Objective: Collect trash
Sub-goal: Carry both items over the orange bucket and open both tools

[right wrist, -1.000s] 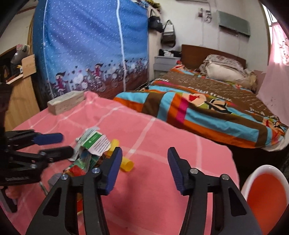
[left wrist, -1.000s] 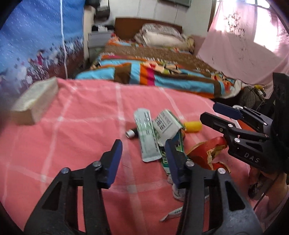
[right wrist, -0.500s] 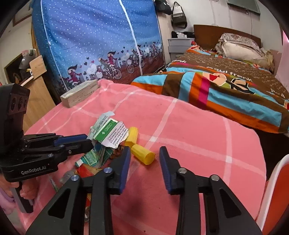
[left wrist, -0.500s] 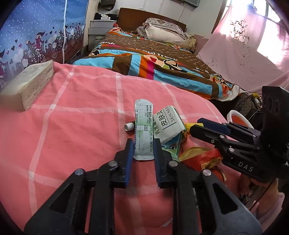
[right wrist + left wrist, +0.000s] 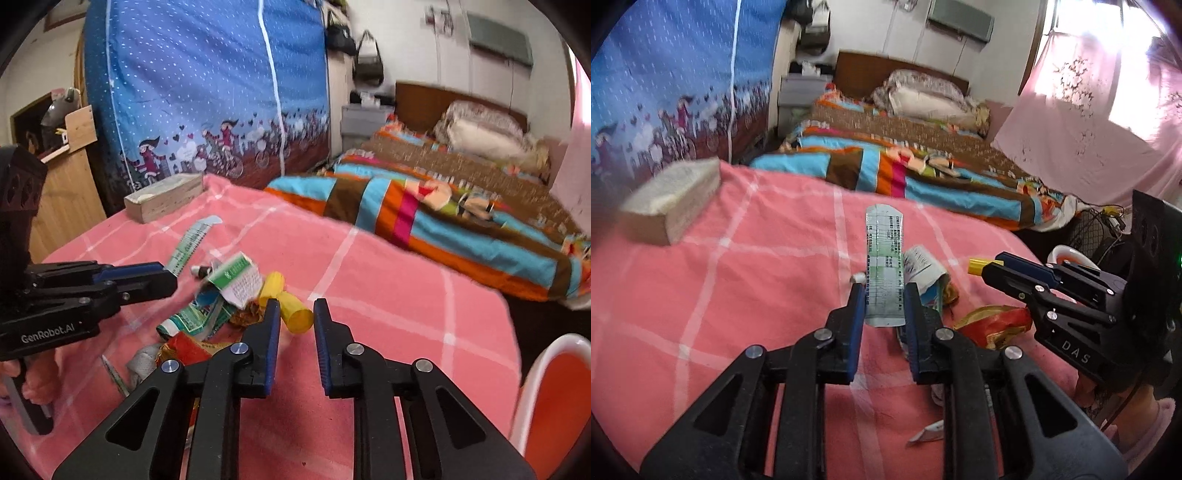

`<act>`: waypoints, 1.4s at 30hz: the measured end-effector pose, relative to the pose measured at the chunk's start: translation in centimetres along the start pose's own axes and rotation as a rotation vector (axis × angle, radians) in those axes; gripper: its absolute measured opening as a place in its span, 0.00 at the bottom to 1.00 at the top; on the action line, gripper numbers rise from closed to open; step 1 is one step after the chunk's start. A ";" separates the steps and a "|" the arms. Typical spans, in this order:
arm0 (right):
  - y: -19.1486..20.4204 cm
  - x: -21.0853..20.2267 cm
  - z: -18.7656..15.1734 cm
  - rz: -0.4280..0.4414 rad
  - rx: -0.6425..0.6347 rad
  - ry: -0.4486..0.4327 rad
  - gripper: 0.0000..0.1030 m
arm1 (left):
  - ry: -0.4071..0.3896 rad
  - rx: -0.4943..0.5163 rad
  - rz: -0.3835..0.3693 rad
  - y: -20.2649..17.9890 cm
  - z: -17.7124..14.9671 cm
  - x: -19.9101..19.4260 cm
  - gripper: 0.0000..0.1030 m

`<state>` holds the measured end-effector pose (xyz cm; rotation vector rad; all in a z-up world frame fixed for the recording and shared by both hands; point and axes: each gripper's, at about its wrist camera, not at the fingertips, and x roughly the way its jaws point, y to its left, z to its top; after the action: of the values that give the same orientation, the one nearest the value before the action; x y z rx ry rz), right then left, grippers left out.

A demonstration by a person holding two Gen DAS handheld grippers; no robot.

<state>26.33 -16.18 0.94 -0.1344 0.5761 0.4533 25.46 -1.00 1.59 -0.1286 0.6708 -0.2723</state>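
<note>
On pink cloth (image 5: 713, 280), left tool (image 5: 884, 295) grasping printed wrapper (image 5: 884, 258), right "DAS" tool (image 5: 295, 314) closing around yellow tube (image 5: 295, 317).

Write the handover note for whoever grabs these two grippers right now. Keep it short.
Left gripper: shut on the long green-and-white wrapper, lifted off the pink cloth.
Right gripper: jaws closing around the yellow tube, which lies between them on the cloth; the pads do not look pressed on it yet.
Pile beside them: crumpled green-and-white packet, red-and-gold wrapper, small scraps.
Orange-and-white bin: at the table's right edge.
Done: one wrapper picked up.
Left: take the tube, bin both, then clear the pile.
</note>
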 end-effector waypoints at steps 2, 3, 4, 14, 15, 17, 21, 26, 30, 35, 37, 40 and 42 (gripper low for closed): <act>0.4 -0.9 0.0 -0.033 -0.022 -0.051 0.16 | -0.052 0.017 0.020 -0.4 0.0 -0.9 0.23; 0.6 -1.7 -0.1 -0.059 -0.034 -0.094 0.16 | -0.076 0.024 0.030 -0.6 0.0 -1.4 0.23; 0.7 -2.3 -0.2 -0.076 -0.040 -0.127 0.16 | -0.099 0.028 0.038 -0.7 0.0 -1.8 0.23; 0.1 -9.7 -0.6 -0.219 -0.021 -0.487 0.16 | -0.355 0.074 0.034 -4.1 0.7 -5.8 0.23; -0.1 -10.6 -0.6 -0.243 -0.017 -0.526 0.16 | -0.380 0.089 0.029 -4.7 0.8 -6.1 0.23; -0.6 -11.9 -0.7 -0.276 -0.007 -0.573 0.16 | -0.414 0.122 0.019 -5.8 1.0 -6.5 0.23; -1.7 -14.3 -1.1 -0.350 0.011 -0.654 0.16 | -0.478 0.175 -0.011 -8.3 1.0 -7.2 0.23; -3.2 -16.5 -1.9 -0.436 0.037 -0.705 0.16 | -0.522 0.249 -0.064 -11.6 1.0 -7.3 0.24; -5.7 -17.6 -2.7 -0.493 0.100 -0.698 0.16 | -0.511 0.302 -0.120 -14.3 1.0 -6.5 0.24; -8.4 -18.5 -4.0 -0.547 0.191 -0.657 0.16 | -0.474 0.367 -0.190 -18.0 0.4 -5.4 0.24; -9.5 -18.8 -4.4 -0.562 0.227 -0.639 0.16 | -0.447 0.391 -0.220 -19.4 0.1 -4.9 0.24; -10.8 -19.3 -5.3 -0.587 0.274 -0.608 0.16 | -0.398 0.414 -0.263 -21.4 0.0 -3.9 0.24; -11.7 -19.6 -6.0 -0.598 0.302 -0.584 0.16 | -0.357 0.421 -0.291 -22.6 -0.1 -3.1 0.24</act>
<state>14.07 -35.44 6.78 0.1162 0.0084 -0.1845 18.38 -21.70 8.02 0.1289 0.2276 -0.6470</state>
